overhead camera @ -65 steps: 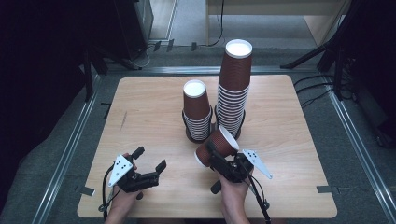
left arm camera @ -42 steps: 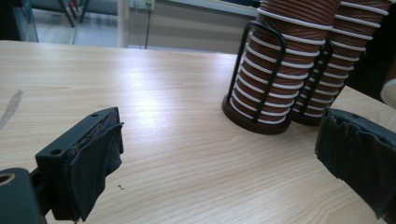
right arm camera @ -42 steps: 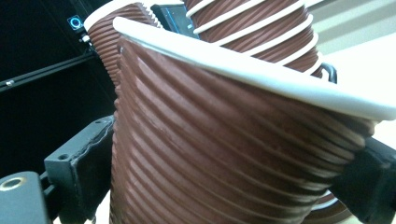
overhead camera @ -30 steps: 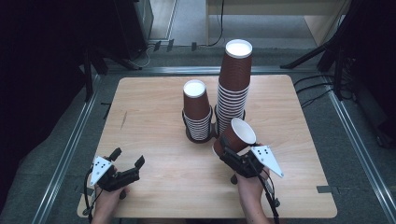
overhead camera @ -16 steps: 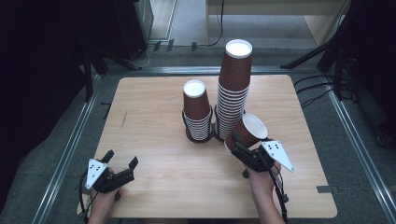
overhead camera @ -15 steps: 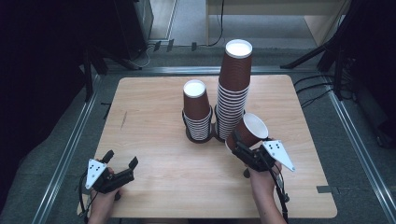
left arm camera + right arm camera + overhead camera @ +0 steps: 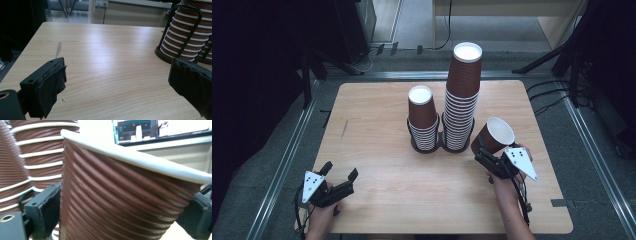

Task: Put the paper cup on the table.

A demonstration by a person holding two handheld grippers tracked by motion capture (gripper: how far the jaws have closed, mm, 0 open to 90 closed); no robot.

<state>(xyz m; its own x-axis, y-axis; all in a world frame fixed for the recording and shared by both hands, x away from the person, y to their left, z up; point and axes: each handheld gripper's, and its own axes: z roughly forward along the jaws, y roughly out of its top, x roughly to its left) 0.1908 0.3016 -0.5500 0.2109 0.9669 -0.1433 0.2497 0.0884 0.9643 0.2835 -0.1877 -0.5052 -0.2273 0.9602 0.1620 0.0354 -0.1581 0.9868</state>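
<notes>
Right tongs carry one paper cup beside the tall stack

The right tongs [image 7: 488, 152] are clenched on a single brown cup [image 7: 495, 136], pads pressed against its ribbed sides as the right gripper view shows [image 7: 120, 202]. The cup hangs tilted just above the counter [image 7: 377, 107], its white mouth tipped up and away from the person, its long axis leaning toward the far right. It sits just to the right of the tall stack [image 7: 462, 95], near its lower cups but apart from them; the short stack [image 7: 422, 117] lies beyond, to the left. The left tongs [image 7: 337, 185] stand released and hold nothing, low at the near-left corner, well apart from both stacks. The right hand is plainly the nearer one, so I judge that setting this cup on either stack calls for lifting it and turning it mouth-down.
</notes>
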